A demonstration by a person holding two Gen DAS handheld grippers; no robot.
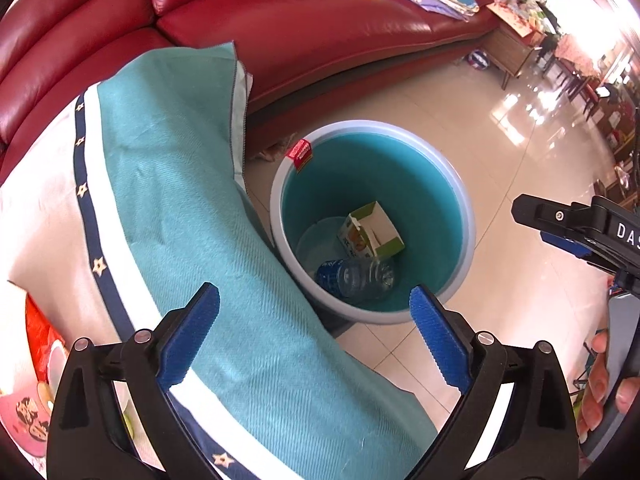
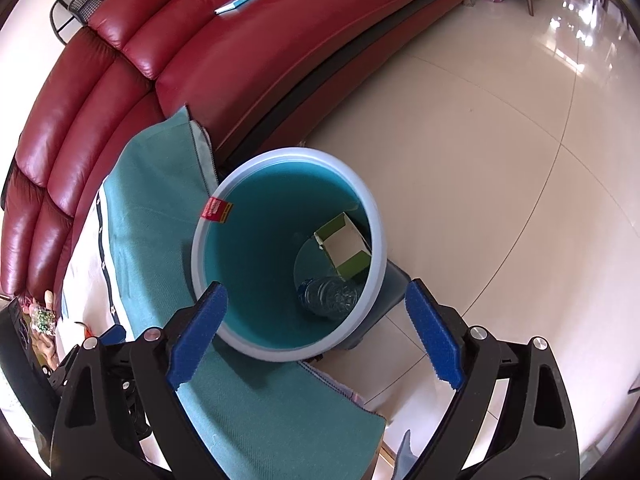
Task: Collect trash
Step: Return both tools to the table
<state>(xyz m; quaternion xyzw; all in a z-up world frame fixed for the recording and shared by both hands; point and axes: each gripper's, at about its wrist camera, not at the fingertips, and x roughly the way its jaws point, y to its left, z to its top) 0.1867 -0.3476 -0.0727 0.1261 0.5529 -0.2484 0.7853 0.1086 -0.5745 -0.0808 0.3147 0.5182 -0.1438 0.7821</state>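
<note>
trash bin [image 1: 460, 196], teal inside, holds a carton [image 1: 370, 236] and, at six o'clock, a bottle [image 1: 356, 278]; left gripper [image 1: 314, 320] and right gripper [image 2: 316, 316] gape wide, empty.

A home living room: a red leather sofa [image 1: 280, 36] curves ahead of the gripper, above glossy floor tiles [image 2: 500, 140].

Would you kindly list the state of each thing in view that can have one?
Left tongs: open, empty.
Right tongs: open, empty.
Trash bin: upright, uncovered, mostly empty.
Carton: in the bin, top open.
Plastic bottle: in the bin, lying on its side.
Teal cloth: draped over the table edge.
</note>
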